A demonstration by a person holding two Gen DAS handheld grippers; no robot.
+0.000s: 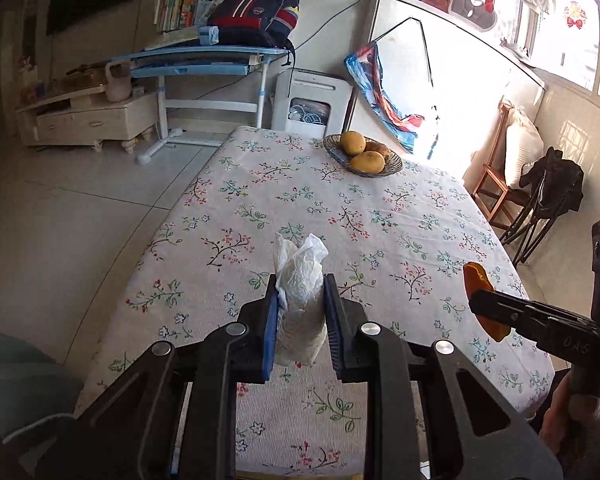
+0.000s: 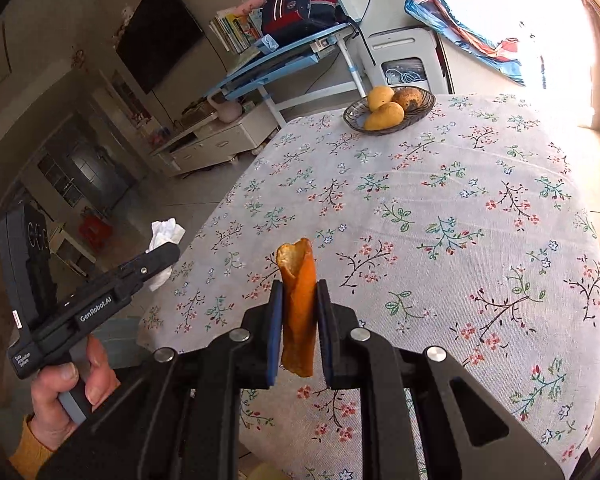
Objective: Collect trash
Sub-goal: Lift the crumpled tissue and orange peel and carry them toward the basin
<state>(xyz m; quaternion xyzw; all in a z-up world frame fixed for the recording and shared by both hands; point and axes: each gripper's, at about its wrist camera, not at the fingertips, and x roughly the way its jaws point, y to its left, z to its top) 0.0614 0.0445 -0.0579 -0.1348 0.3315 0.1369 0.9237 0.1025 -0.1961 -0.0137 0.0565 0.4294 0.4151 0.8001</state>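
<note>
Left gripper (image 1: 300, 320) is clamped on a tissue (image 1: 300, 280), right gripper (image 2: 299, 320) on a peel (image 2: 298, 300), both above the floral table (image 2: 440, 220). Only the right view shows a hand (image 2: 64, 396); a fruit bowl (image 1: 362, 156) sits at the far edge.

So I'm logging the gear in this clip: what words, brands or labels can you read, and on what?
"GenRobot.AI": white print on the side of the left gripper, right wrist view.
"Data Acquisition System": small white print low on that gripper's body, only just legible.
"DAS": faint raised letters on the right gripper, left wrist view.
Book spines on the blue desk: too small to read.
</note>
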